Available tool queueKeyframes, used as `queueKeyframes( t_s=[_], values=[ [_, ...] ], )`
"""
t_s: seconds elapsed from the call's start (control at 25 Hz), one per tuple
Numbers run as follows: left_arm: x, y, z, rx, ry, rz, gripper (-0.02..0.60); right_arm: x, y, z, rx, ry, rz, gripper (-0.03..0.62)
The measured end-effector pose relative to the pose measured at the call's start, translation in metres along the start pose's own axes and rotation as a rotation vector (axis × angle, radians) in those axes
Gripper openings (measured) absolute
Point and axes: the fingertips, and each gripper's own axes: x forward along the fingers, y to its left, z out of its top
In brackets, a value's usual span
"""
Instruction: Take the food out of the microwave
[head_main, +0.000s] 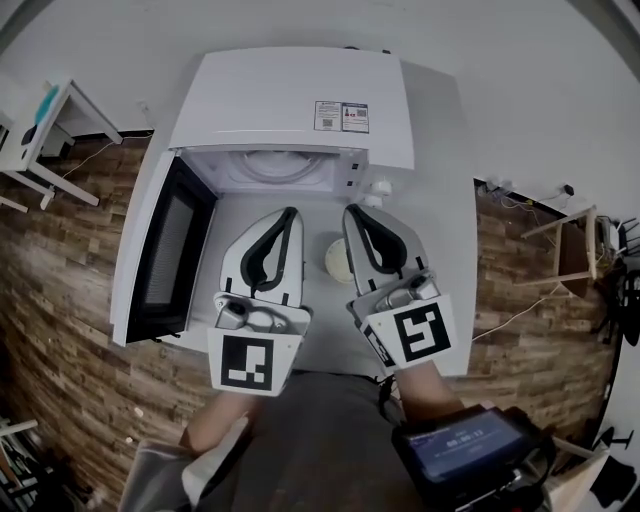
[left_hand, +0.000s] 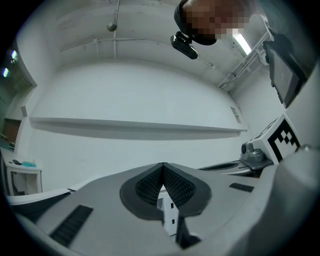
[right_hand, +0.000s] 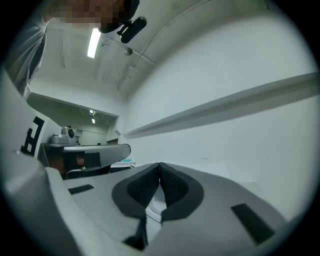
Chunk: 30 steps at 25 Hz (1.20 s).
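Food (head_main: 338, 262), a pale round piece, sits on the table (head_main: 445, 200) just in front of the open microwave (head_main: 290, 100), where the left gripper (head_main: 291, 212) and right gripper (head_main: 352, 211) also hover, both pressed together and empty, so a careless low sweep could knock it away.

Bright, even light falls from a long white ceiling strip lamp (right_hand: 93, 42), shadows soft, edges fisheye-bent, corners dark.

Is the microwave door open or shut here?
Open. In the head view the door is swung out to the left of the microwave, and the white cavity behind it is exposed.
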Motion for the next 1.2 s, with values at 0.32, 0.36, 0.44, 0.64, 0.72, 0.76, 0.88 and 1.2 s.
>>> queueKeyframes(
  t_s=[0.32, 0.36, 0.44, 0.64, 0.72, 0.76, 0.88, 1.2],
  values=[
    [-0.004, 0.004, 0.004, 0.014, -0.006, 0.017, 0.006, 0.003, 0.012, 0.007, -0.032, -0.017, 0.02, 0.008],
    [-0.004, 0.004, 0.004, 0.013, -0.006, 0.017, 0.006, 0.003, 0.012, 0.008, -0.036, -0.02, 0.016, 0.008],
    [-0.006, 0.003, 0.004, 0.011, -0.007, 0.015, 0.006, 0.003, 0.012, 0.009, -0.042, -0.025, 0.007, 0.008],
    [-0.006, -0.001, 0.005, 0.012, -0.009, 0.008, 0.006, 0.001, 0.012, 0.01, -0.041, -0.031, 0.007, 0.008],
    [-0.006, -0.002, 0.006, 0.013, -0.011, 0.006, 0.006, 0.0, 0.012, 0.011, -0.039, -0.034, 0.009, 0.008],
    [-0.006, -0.002, 0.007, 0.014, -0.013, 0.006, 0.006, 0.001, 0.012, 0.012, -0.038, -0.036, 0.01, 0.008],
    [-0.006, 0.0, 0.009, 0.014, -0.02, 0.007, 0.006, 0.002, 0.015, 0.013, -0.039, -0.037, 0.015, 0.008],
    [-0.008, 0.002, 0.011, 0.005, -0.029, 0.011, 0.006, 0.003, 0.018, 0.014, -0.05, -0.038, 0.023, 0.008]
  ],
)
